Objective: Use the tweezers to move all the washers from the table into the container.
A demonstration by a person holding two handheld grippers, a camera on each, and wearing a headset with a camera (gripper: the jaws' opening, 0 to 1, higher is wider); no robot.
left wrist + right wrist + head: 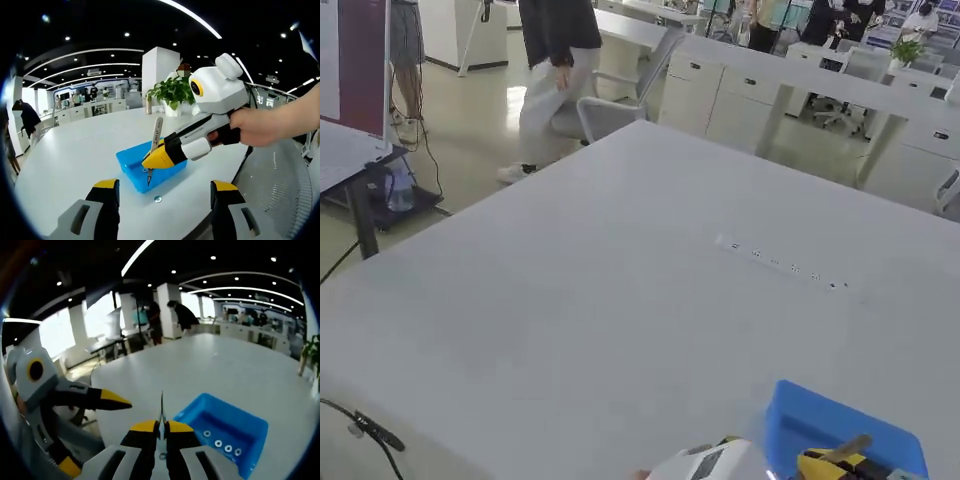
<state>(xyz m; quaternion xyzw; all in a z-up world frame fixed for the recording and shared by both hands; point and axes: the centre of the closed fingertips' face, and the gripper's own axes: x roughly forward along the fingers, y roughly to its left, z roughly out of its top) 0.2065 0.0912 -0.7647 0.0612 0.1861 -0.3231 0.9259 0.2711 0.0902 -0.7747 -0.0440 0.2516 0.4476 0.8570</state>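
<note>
Right gripper (161, 428) pinches slim metal tweezers (161, 407) by a blue, perhaps plastic, container (256, 439); left gripper (165, 187) spread.

The container (227, 422) is showing solid blue. The washers (218, 443) and tweezers (156, 135) are appearing silver. The table (620, 280) is presenting plain white. The left gripper (165, 186) and right gripper (150, 161) are displaying yellow tips on black jaws.

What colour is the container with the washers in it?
The container is bright blue, clearest in the right gripper view.
</note>
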